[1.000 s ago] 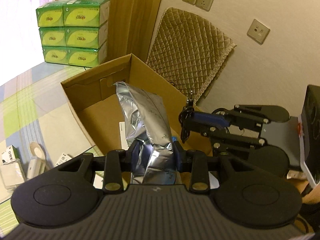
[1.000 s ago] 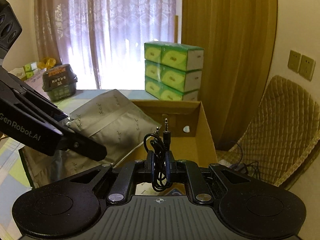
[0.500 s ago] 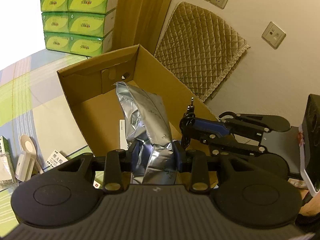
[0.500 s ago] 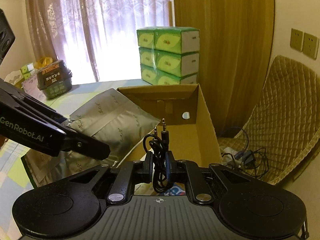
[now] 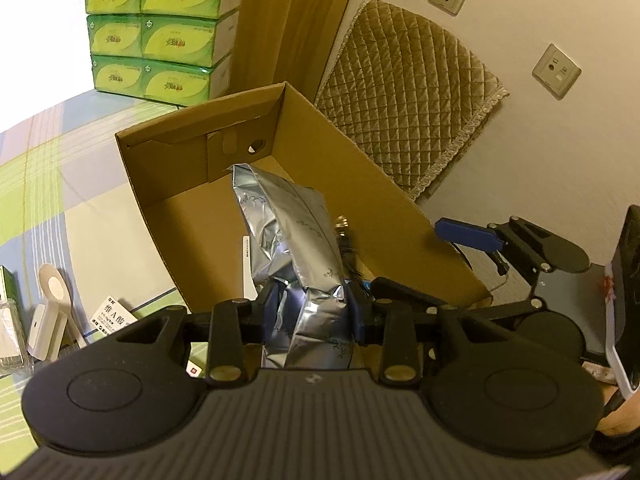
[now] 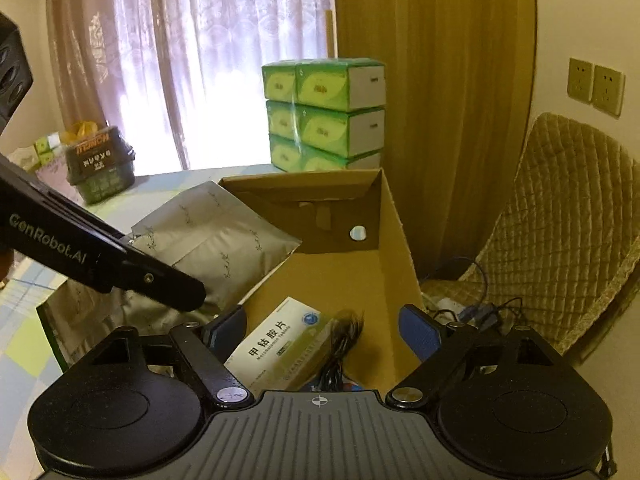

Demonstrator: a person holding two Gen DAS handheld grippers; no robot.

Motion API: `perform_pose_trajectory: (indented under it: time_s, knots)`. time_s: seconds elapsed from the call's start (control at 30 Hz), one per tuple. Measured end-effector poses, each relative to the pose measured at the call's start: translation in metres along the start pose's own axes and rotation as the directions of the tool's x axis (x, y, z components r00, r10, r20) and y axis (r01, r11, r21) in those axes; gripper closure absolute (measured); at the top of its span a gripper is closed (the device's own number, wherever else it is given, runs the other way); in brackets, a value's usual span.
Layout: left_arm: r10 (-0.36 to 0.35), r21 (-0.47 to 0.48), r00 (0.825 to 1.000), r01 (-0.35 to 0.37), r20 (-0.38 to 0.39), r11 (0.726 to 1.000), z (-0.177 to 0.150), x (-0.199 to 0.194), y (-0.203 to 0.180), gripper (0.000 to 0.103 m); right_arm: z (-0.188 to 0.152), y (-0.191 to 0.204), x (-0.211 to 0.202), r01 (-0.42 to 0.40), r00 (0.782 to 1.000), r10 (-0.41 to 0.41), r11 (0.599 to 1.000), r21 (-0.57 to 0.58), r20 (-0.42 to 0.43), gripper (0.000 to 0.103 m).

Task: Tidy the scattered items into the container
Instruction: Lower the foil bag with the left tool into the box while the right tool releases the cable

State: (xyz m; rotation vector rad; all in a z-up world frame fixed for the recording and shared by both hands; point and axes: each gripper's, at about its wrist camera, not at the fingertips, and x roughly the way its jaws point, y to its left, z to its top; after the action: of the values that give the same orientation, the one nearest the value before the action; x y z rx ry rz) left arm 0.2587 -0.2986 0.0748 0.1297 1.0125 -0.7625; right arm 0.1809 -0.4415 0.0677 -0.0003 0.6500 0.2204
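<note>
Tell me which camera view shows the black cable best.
The right wrist view: the black cable lies bundled in the cardboard box beside the white medicine box, below the open right gripper. The left wrist view shows only its plug and a bit of cord behind the foil bag.

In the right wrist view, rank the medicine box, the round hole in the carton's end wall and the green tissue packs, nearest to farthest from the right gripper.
1. The medicine box, on the cardboard carton floor just ahead of the open right gripper, slightly left.
2. The round hole, in the carton's far end wall.
3. The green tissue packs, stacked beyond the carton by the curtain.
</note>
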Motion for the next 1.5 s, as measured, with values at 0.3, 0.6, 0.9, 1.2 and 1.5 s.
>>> perform_pose_trajectory:
  time_s: [0.3, 0.6, 0.9, 1.2, 1.5]
  knots:
    - [0.0, -0.012, 1.0, 0.0, 0.015, 1.0, 0.004, 0.0, 0.0, 0.073, -0.005, 0.004, -0.003, 0.018, 1.0, -0.018, 0.999, -0.045, -0.009, 0.014]
    - [0.007, 0.012, 0.999, -0.008, 0.036, 1.0, 0.012, -0.007, -0.004, 0.082, -0.006, 0.004, -0.002, 0.022, 1.0, -0.023, 0.999, -0.044, -0.017, 0.014]
    - [0.028, -0.005, 0.999, -0.028, 0.016, 1.0, -0.003, -0.006, 0.007, 0.082, -0.01, 0.008, -0.003, 0.016, 1.0, -0.017, 0.999, -0.042, -0.025, 0.014]
    - [0.049, -0.012, 0.999, -0.049, 0.019, 0.999, -0.022, -0.018, 0.013, 0.082, -0.011, 0.014, -0.013, 0.017, 1.0, -0.018, 0.999, -0.035, -0.021, 0.014]
    - [0.084, -0.024, 0.996, -0.083, 0.029, 0.996, -0.046, -0.036, 0.016, 0.068, -0.017, 0.027, -0.028, 0.011, 1.0, -0.012, 1.0, -0.029, -0.02, 0.014]
